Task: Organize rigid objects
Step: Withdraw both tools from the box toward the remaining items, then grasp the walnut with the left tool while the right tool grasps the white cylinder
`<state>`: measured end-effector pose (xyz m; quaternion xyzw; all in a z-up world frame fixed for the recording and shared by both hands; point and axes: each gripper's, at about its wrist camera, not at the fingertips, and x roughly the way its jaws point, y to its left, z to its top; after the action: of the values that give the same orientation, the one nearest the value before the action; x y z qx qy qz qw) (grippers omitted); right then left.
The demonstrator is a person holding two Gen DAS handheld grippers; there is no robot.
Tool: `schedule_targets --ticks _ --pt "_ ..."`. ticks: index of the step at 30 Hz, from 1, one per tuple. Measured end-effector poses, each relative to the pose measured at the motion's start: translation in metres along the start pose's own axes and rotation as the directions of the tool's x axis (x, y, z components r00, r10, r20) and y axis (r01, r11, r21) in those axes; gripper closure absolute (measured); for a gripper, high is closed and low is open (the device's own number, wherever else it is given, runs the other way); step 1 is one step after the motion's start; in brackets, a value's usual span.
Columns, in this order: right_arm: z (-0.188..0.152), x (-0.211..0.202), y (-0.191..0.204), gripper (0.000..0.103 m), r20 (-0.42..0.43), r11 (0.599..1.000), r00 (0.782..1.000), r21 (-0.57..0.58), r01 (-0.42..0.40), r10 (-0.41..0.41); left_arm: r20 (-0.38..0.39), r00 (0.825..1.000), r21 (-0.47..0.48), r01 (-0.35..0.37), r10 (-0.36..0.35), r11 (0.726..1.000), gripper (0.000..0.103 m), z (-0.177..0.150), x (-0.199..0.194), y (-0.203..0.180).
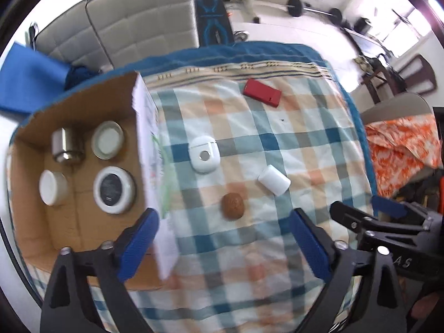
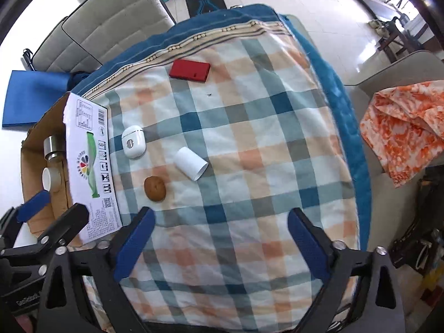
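a cardboard box sat at the left side of a checked cloth, its white printed flap standing along the cloth's edge. inside it lay a steel cylinder, a pale round lid, a white jar and a white-rimmed dark disc, each apart from the others. out on the cloth were a red flat case near the far border, a white earbud case just beside the flap, a white cylinder on its side, and a brown rounded object nearest the claws. the left gripper hung above the near cloth, its blue pads spread wide and holding nothing, one pad over the box's flap. the right gripper hovered alongside, likewise released and empty, aimed over the bare checks.
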<state>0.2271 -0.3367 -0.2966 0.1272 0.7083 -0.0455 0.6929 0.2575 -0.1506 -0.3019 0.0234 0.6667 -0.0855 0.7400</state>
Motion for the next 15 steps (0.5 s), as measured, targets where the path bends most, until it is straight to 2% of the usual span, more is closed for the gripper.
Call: schedule_targets --ticks 1,4,8,12,14,15 --pt "0.006 0.013 -0.003 0.022 -0.02 1.0 1.0 -0.009 -0.013 0.013 -0.008 1.0 -0.023 -0.014 0.014 1.0 0.011 0.0 0.009 -0.001" --pt "0.021 0.046 -0.002 0.027 -0.063 0.998 0.997 -0.045 -0.035 0.032 -0.054 0.998 -0.112 -0.021 0.015 0.993 0.011 -0.002 0.036 0.004" --pt "0.033 0.081 0.007 0.029 -0.112 0.991 0.99 -0.099 -0.094 0.083 -0.105 0.994 -0.223 -0.036 0.013 0.974 0.011 -0.008 0.059 0.018" --pt "0.041 0.108 0.012 0.029 -0.164 0.982 0.979 -0.119 -0.144 0.124 -0.102 0.995 -0.266 -0.042 0.015 0.963 0.011 -0.012 0.064 0.023" --pt "0.045 0.119 0.014 0.033 -0.182 0.978 0.972 -0.119 -0.171 0.148 -0.103 0.994 -0.27 -0.063 0.037 0.961 0.01 -0.012 0.065 0.022" --pt "0.045 0.124 0.015 0.043 -0.192 0.977 0.971 -0.128 -0.17 0.143 -0.109 0.993 -0.27 -0.079 0.051 0.96 0.011 -0.012 0.066 0.021"
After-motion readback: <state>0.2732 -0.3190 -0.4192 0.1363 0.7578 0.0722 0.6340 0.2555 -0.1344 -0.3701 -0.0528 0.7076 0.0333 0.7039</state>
